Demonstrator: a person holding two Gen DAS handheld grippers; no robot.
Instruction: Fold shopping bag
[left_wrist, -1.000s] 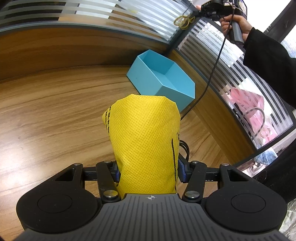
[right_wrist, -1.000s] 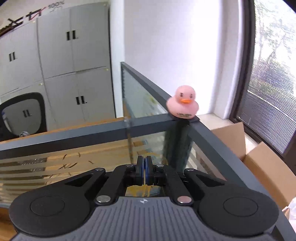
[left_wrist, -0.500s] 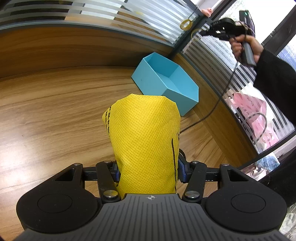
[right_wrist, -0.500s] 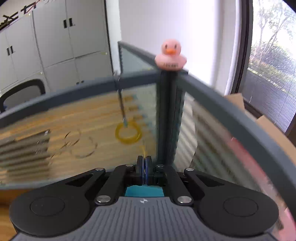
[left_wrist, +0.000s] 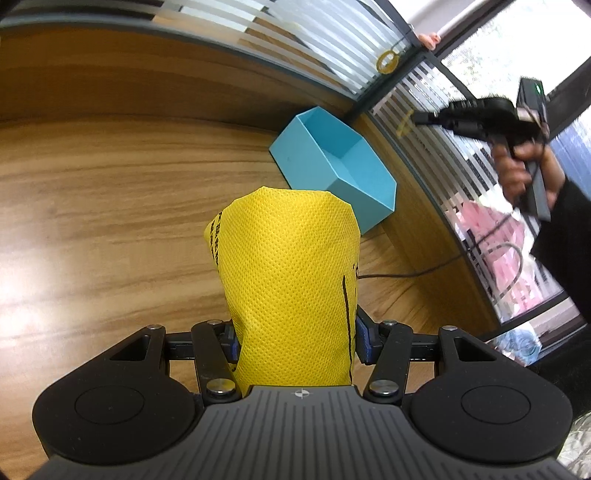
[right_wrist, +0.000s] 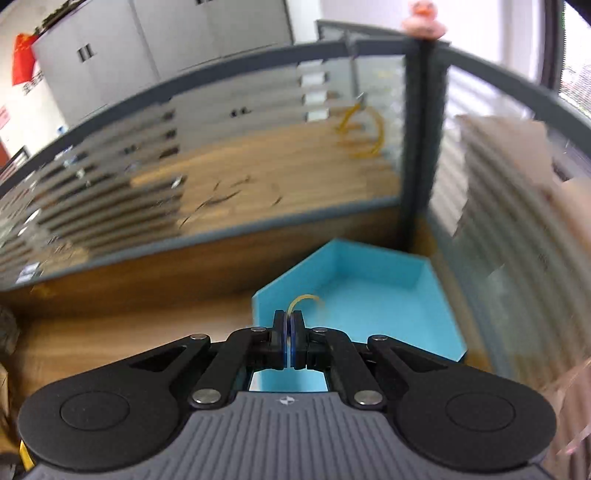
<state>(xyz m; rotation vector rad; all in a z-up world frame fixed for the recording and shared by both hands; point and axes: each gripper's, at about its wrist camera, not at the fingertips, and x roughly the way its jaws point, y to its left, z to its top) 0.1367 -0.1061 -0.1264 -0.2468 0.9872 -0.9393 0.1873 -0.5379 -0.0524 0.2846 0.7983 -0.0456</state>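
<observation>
Table (left_wrist: 92, 206): bare wood grain, under the left tongs.
Left tongs (left_wrist: 295, 338): pinching the folded yellow shopping bag (left_wrist: 291, 280), which stands up between the pads above the table.
Blue tray (left_wrist: 332, 162): on the table beyond the bag, by the glass partition corner.
Right tongs (right_wrist: 288, 323): pressed together on a thin yellow rubber band (right_wrist: 306, 301), over the blue tray; held in a hand (left_wrist: 524, 173).

Daylight from the window (left_wrist: 517, 44) at my right; glare patch on the worktop (left_wrist: 14, 280). My right view is motion-blurred; fisheye bends all edges.
</observation>
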